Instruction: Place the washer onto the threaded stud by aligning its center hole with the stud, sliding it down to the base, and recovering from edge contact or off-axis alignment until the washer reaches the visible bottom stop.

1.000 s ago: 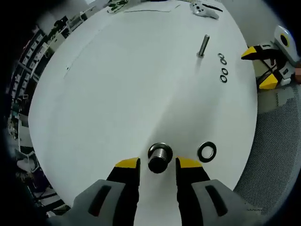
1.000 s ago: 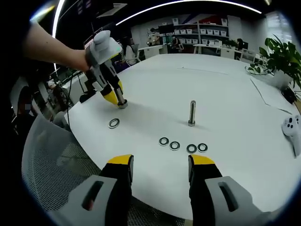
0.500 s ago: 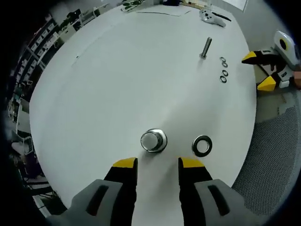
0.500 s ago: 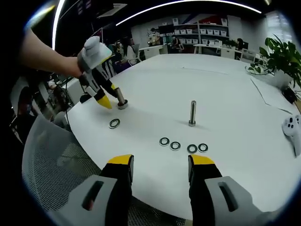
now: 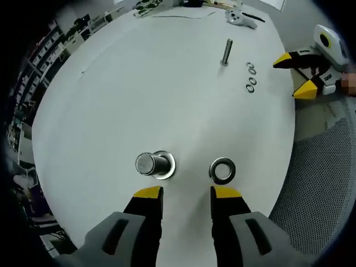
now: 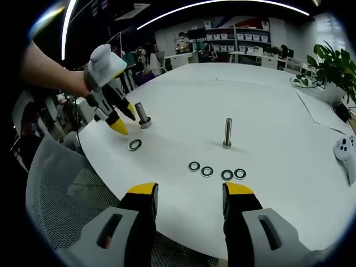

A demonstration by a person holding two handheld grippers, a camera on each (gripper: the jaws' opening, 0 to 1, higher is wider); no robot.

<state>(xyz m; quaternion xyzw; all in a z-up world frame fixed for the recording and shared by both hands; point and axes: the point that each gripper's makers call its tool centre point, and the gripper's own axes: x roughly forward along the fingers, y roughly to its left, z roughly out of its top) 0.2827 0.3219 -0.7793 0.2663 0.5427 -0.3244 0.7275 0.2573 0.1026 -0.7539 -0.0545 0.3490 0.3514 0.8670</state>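
Both the left gripper (image 5: 181,193) and right gripper (image 6: 186,190) hang spread and empty over the table (image 5: 139,83), a washer (image 5: 222,170) lying beside the stud (image 5: 153,164).

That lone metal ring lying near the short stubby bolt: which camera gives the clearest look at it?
The left gripper view. There the washer lies flat on the table just ahead of the open jaws, its centre hole plain, beside the stud. In the right gripper view the same washer is a small, far-off ring below the left gripper.
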